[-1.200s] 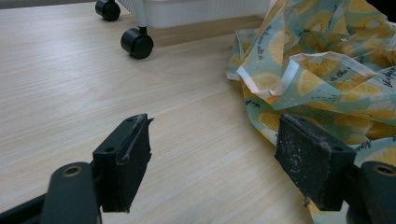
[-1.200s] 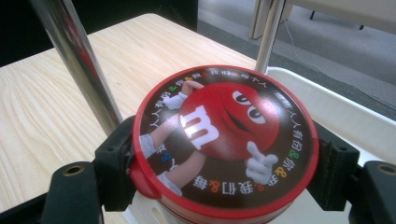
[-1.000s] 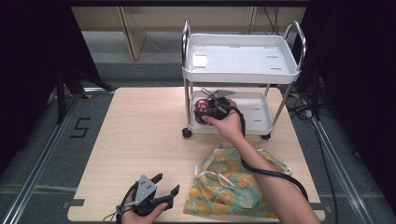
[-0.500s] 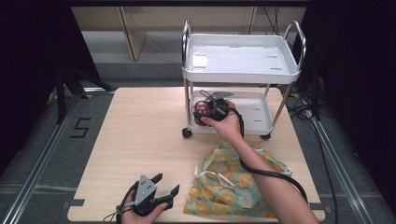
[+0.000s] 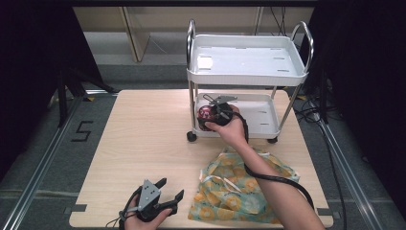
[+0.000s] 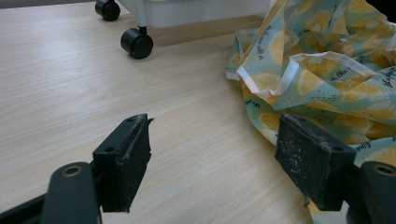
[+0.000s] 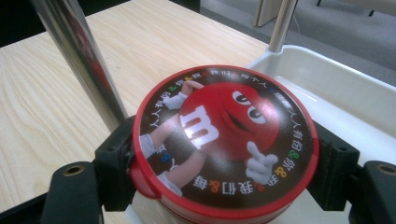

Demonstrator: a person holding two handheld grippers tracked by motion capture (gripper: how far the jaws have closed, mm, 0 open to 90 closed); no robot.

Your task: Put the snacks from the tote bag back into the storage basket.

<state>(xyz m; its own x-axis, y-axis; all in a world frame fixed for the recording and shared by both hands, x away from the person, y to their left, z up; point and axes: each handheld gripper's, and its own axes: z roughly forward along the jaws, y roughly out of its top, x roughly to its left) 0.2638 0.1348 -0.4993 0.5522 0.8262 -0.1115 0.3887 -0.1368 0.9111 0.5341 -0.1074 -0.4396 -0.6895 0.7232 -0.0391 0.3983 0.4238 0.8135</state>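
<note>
1. Right gripper [image 5: 210,111] reaches far across the table [image 5: 143,139] to the lower tray [image 5: 261,117] of the white cart [image 5: 246,64], at the tray's left end.
2. Its jaws are clenched on a round red candy tin [image 7: 224,140], one jaw on each side of the tin's rim, seen close up in the right gripper view.
3. Tin lid faces up toward the camera, printed with a red cartoon character and a ring of small coloured characters; tin looks roughly level, slightly tilted.
4. In the high view the tin [image 5: 206,113] sits at the left near corner of the lower tray, just beside the cart's left chrome post [image 7: 79,60]; cannot tell whether it rests on the tray or is held just above it.
5. Left gripper [image 5: 167,191] lies at the near edge of the table, left of centre, held in the person's left hand [image 5: 143,221].
6. Its jaws are released, spread wide with nothing between them, only bare tabletop in the left gripper view.
7. Yellow lemon-print cloth bag [image 5: 239,187] lies crumpled on the table near right, just right of the left gripper and close to its right jaw; right forearm passes over it.
8. Cart's black caster [image 6: 137,43] stands on the table, far from the left gripper.
</note>
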